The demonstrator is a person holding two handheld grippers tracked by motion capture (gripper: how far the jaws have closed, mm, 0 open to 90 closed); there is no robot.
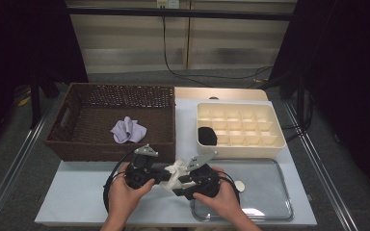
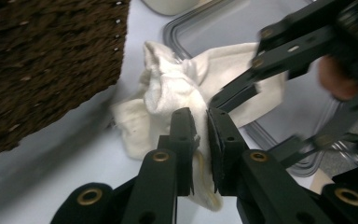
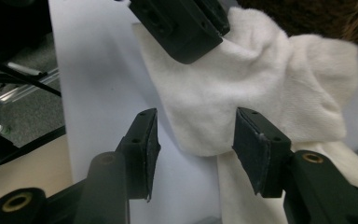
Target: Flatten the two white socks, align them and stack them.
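Your table [image 1: 77, 202] spreads pale under everything, and at its back left sits the big brown wicker basket [image 1: 77, 144] with a lilac cloth [image 1: 128, 130] crumpled inside it. Over on the right you have the cream divider tray [image 1: 270, 118], a black item [image 1: 207, 135] tucked into its near-left compartment, and the clear lid [image 1: 270, 192] lying flat in front of it. Down the middle, just in front of the basket, your white sock [image 1: 176, 172] hangs bunched between the two tools. Your left gripper [image 2: 200, 135] has its jaws pinched tight on the sock's edge (fabric squeezed right between the pads). Your right gripper [image 3: 193, 144] has its jaws standing apart, a fold of the sock lying in the gap, pads not pressing it.
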